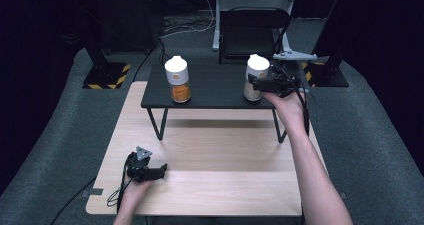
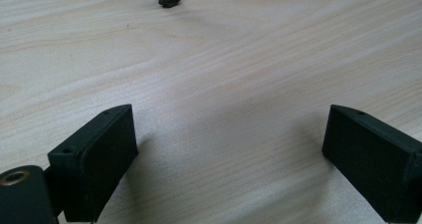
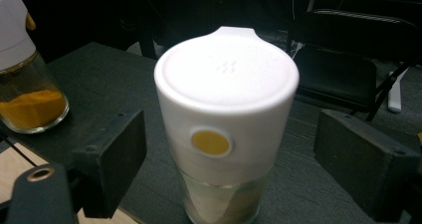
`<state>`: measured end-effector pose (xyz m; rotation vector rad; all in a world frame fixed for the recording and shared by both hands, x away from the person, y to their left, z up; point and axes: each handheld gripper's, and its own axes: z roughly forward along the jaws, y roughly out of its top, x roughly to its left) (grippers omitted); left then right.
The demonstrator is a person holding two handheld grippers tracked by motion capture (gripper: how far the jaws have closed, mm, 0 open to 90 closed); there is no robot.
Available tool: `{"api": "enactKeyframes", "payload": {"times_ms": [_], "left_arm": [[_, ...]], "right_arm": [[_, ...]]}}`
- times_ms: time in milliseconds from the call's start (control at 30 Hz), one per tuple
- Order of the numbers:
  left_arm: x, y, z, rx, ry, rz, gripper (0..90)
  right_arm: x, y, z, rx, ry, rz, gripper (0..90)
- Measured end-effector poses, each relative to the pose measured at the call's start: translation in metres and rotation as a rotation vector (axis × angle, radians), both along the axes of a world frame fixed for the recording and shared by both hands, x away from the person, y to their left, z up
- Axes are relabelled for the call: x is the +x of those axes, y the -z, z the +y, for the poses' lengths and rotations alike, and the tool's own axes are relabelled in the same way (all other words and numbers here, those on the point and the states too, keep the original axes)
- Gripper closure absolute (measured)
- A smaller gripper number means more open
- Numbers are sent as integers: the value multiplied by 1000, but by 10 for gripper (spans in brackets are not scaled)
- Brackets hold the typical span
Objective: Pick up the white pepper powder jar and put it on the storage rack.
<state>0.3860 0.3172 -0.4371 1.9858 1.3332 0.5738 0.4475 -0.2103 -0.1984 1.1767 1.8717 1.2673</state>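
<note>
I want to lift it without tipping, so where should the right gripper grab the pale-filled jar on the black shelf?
Take the jar around its straight white cap, level, from the person's side; the right gripper is open and already straddles it there.

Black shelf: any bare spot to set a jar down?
Yes: the black shelf is bare between the orange-powder jar and the pale jar. The right gripper crowds the right end, open around the pale jar. The wooden table is bare beyond the left gripper.
</note>
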Motion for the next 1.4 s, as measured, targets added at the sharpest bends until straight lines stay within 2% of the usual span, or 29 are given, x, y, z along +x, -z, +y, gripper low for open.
{"api": "enactKeyframes", "payload": {"times_ms": [433, 667, 767, 900, 1400], "left_arm": [[0, 0, 0, 0, -1, 0, 64], [0, 0, 0, 0, -1, 1, 64], [0, 0, 0, 0, -2, 0, 64], [0, 0, 0, 0, -2, -1, 64], [-1, 0, -1, 0, -3, -1, 64]], "right_arm": [[-24, 14, -18, 16, 6, -15, 48], [-40, 24, -25, 13, 9, -47, 37], [-46, 31, -26, 2, 14, -65, 29], [-52, 41, -25, -44, 20, -76, 25], [-64, 80, -40, -4, 26, -37, 19]]}}
